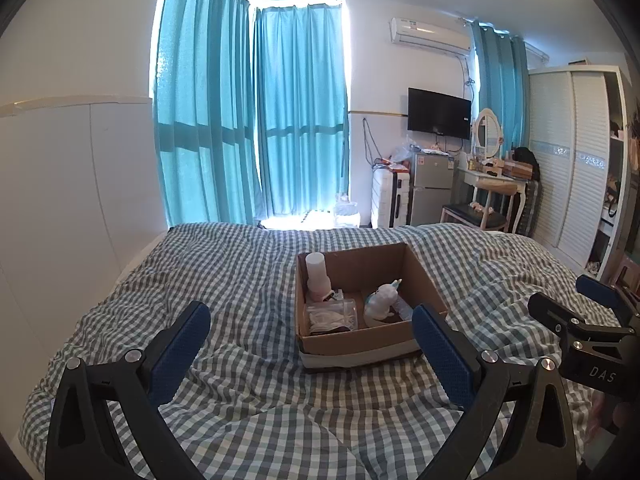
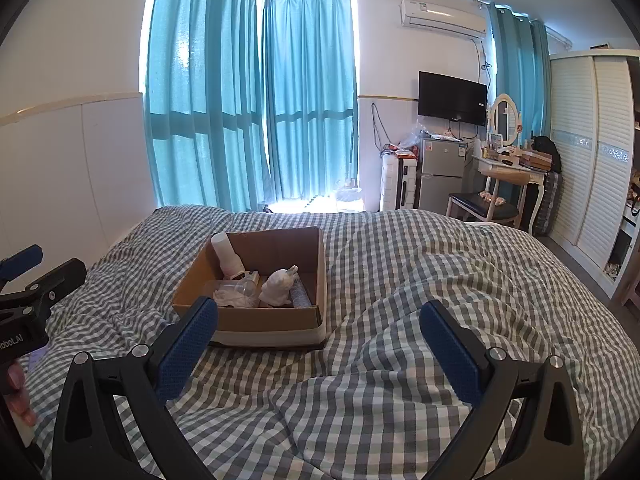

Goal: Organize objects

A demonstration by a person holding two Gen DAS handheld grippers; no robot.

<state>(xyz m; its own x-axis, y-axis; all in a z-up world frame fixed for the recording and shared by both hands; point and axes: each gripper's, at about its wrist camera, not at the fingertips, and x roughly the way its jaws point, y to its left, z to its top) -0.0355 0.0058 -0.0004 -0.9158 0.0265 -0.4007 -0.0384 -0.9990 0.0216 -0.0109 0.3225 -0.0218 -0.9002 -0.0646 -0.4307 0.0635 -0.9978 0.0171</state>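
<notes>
An open cardboard box [image 1: 424,276] [image 2: 196,276] sits on a bed with a grey-and-white checked cover [image 1: 240,272] [image 2: 400,264]. Inside stand a white-pink bottle [image 1: 317,272] [image 2: 227,254], a clear plastic container [image 1: 332,316] [image 2: 234,292] with white items, a white unicorn figurine [image 1: 382,300] [image 2: 278,286] and a small bottle [image 2: 299,294] lying flat. My left gripper [image 1: 310,330] is open and empty, just in front of the box. My right gripper [image 2: 318,322] is open and empty, to the right of the box's front.
Teal curtains [image 1: 248,120] cover the windows behind the bed. A small fridge [image 1: 432,188], a suitcase [image 1: 390,200], a vanity table [image 1: 496,184] with stool and a white wardrobe [image 1: 568,152] stand at the back right. A white wall panel [image 1: 72,184] runs along the left.
</notes>
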